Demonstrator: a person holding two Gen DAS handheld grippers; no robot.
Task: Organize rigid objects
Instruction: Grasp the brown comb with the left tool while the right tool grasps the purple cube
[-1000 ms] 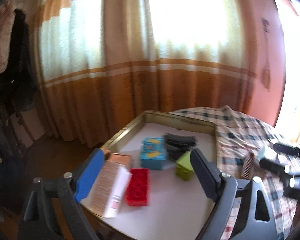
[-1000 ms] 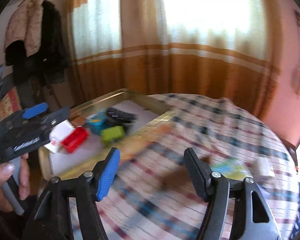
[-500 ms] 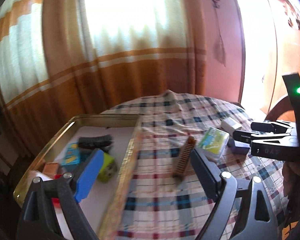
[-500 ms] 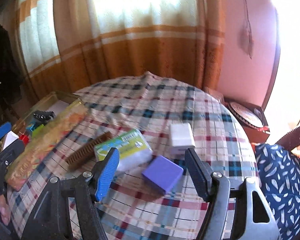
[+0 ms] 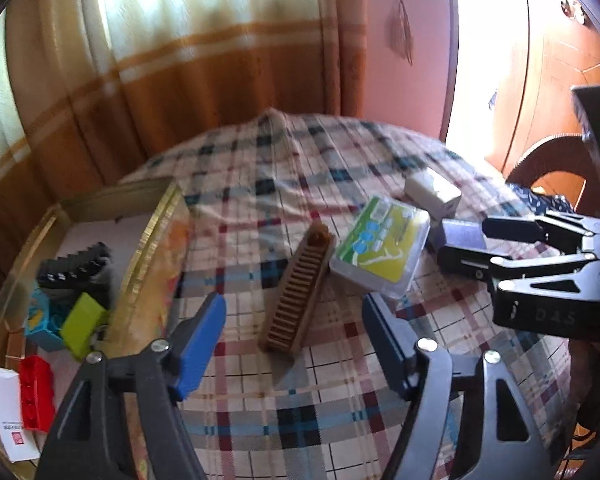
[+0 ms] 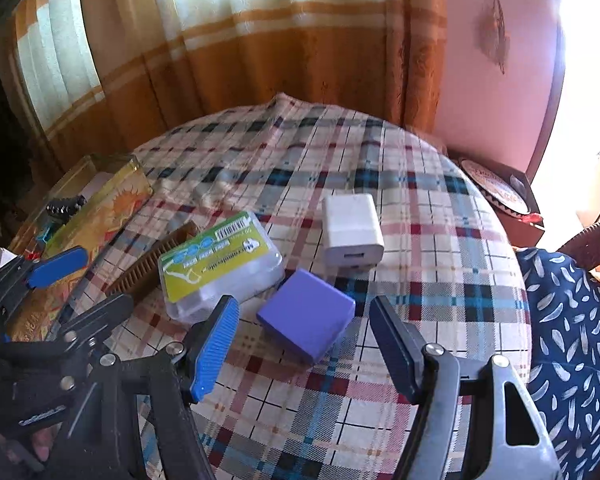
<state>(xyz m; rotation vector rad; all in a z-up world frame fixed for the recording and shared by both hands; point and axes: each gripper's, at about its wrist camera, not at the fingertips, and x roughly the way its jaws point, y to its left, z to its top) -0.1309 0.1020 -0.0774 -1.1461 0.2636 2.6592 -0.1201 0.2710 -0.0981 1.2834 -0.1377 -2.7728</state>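
Left wrist view shows a round tabletop [image 5: 300, 184] under a plaid cloth [image 5: 332, 420], orange-banded curtains [image 5: 204, 64] and a pink wall [image 5: 412, 80] behind; the left gripper [image 5: 294, 344] is closing, nothing pressed, with the brown comb [image 5: 300, 292] lying on the cloth between its jaws; a gold-rimmed tray [image 5: 148, 240] at the tabletop's left edge holds small blocks; the right gripper [image 6: 304, 344] stands apart over a purple box [image 6: 306, 314], not touching it.
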